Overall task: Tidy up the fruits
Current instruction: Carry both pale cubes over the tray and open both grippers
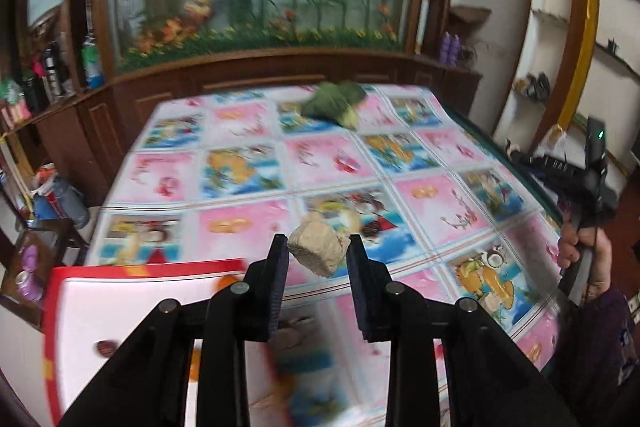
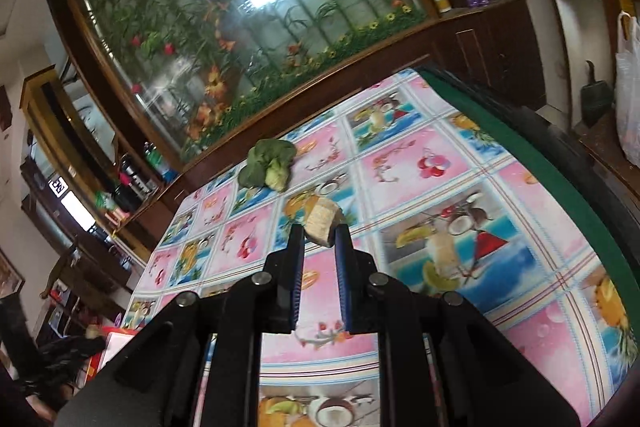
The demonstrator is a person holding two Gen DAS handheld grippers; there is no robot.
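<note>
In the left wrist view, the left gripper [image 1: 318, 253] squeezes a tan, rough chunk [image 1: 317, 247] between its two black fingers and holds it up above the table [image 1: 460, 155]. The table wears a bright cloth with pink and blue fruit pictures. Far behind the chunk, near the back edge of the table, lies a green broccoli [image 1: 335, 103], all blurry. Just below and left of the chunk sits a white tray with a red rim [image 1: 60, 301], with small orange and dark red fruits in it, too blurry to name. Far right of the chunk, a hand [image 1: 586, 255] holds the handle of the other gripper. In the right wrist view, the right gripper [image 2: 320, 239] is closed on a pale tan piece [image 2: 322, 221], with a cut, lined face, pinched at its fingertips. The broccoli [image 2: 267, 163] rests on the table [image 2: 480, 187] up and left of that piece, close to the wooden cabinet [image 2: 492, 43] behind.
</note>
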